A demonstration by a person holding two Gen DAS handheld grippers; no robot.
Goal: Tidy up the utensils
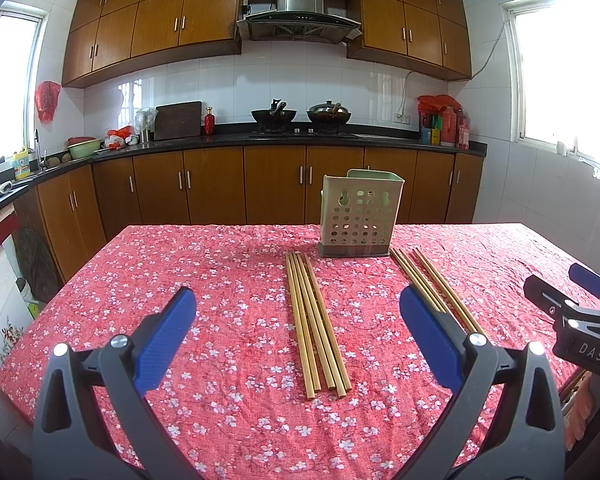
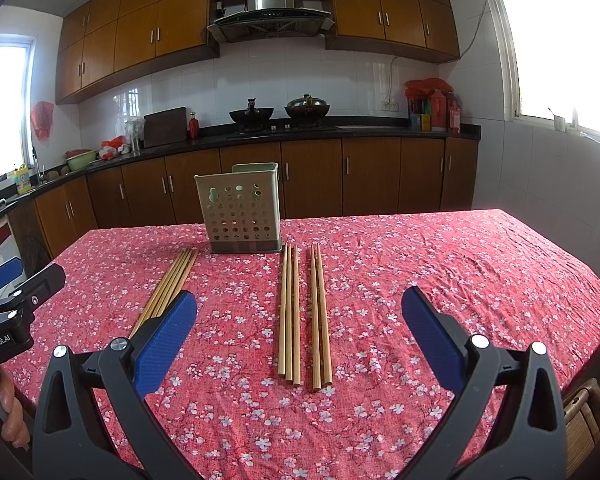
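**Left wrist view: both claws spread above the chopsticks**

The left claw [image 1: 298, 312] is spread wide with nothing between its blue pads [image 1: 168, 336], hanging over the near part of the tabletop [image 1: 140, 280], which is covered with a red flowered cloth. Between its fingers lies a bundle of five chopsticks [image 1: 316, 324], side by side and touching, running from near to far. Just past their far ends, slightly to the right, stands an upright pale green holder [image 1: 360, 216] with round holes in its wall. To the right of the holder's base lies a second group of chopsticks [image 1: 436, 288], partly hidden by the claw's right finger.

In the right wrist view, the right claw [image 2: 300, 312] is likewise spread wide and holds nothing. Between its fingers that second group shows as three chopsticks together [image 2: 290, 312] and a pair [image 2: 320, 316] just beside them on the right, a narrow gap between. The holder [image 2: 242, 210] stands at the far left of them, and the five-stick bundle [image 2: 168, 288] lies left again, partly behind the left finger.

Each claw appears at the edge of the other's view, well apart.
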